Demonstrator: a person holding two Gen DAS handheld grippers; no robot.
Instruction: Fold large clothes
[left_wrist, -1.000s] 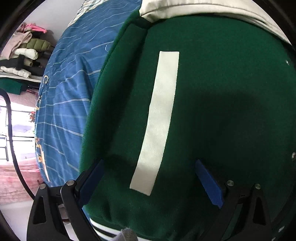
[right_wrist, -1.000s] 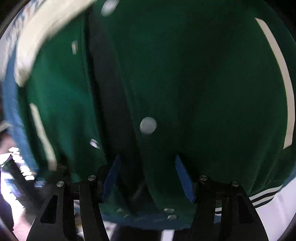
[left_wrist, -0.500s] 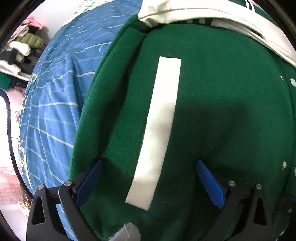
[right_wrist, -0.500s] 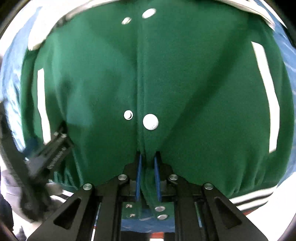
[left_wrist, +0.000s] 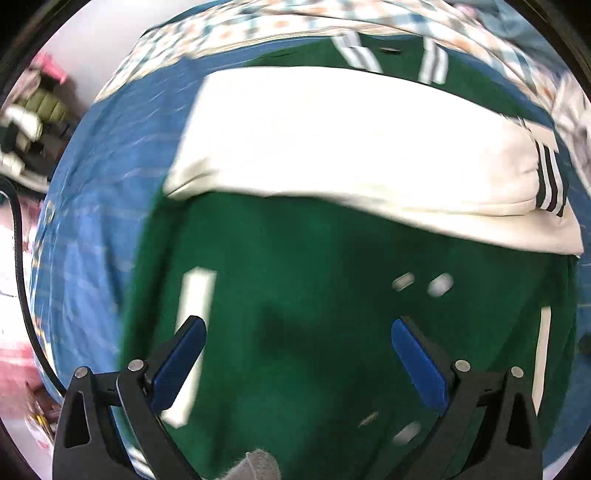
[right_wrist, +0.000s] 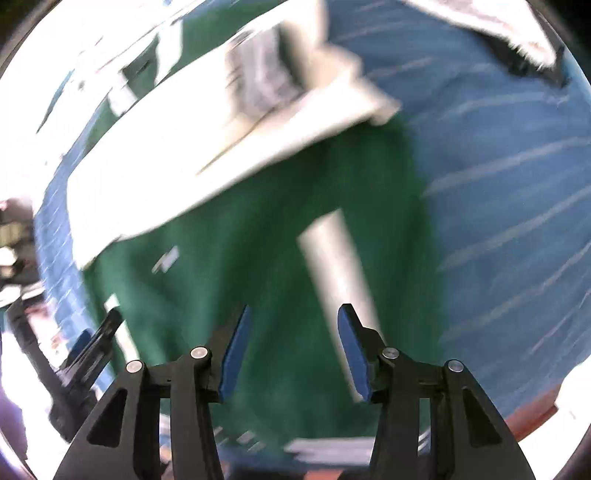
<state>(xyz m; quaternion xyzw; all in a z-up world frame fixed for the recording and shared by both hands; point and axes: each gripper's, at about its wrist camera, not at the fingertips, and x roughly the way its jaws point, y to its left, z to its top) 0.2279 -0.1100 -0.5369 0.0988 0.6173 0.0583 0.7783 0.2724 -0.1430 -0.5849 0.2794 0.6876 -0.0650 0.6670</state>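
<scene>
A green varsity jacket (left_wrist: 303, 280) with white pocket stripes lies flat on a blue bedspread (left_wrist: 96, 192). Its cream sleeve (left_wrist: 351, 155) lies folded across the chest, with a striped cuff (left_wrist: 550, 184) at the right. My left gripper (left_wrist: 295, 332) is open and empty above the jacket's lower front, near the snap buttons (left_wrist: 439, 286). My right gripper (right_wrist: 293, 325) is open and empty above the jacket (right_wrist: 258, 258), beside a white pocket stripe (right_wrist: 336, 266). The left gripper shows at the left edge of the right wrist view (right_wrist: 88, 347). Both views are motion-blurred.
The blue striped bedspread (right_wrist: 509, 206) extends to the right of the jacket. A patterned quilt (left_wrist: 295, 22) lies at the far edge of the bed. Folded clothes on shelves (left_wrist: 33, 110) stand at the left. A black cable (left_wrist: 22, 280) hangs by the bed's left edge.
My right gripper has let go of the jacket's front hem and opened. Both grippers have pulled back and up, so the folded sleeve now shows.
</scene>
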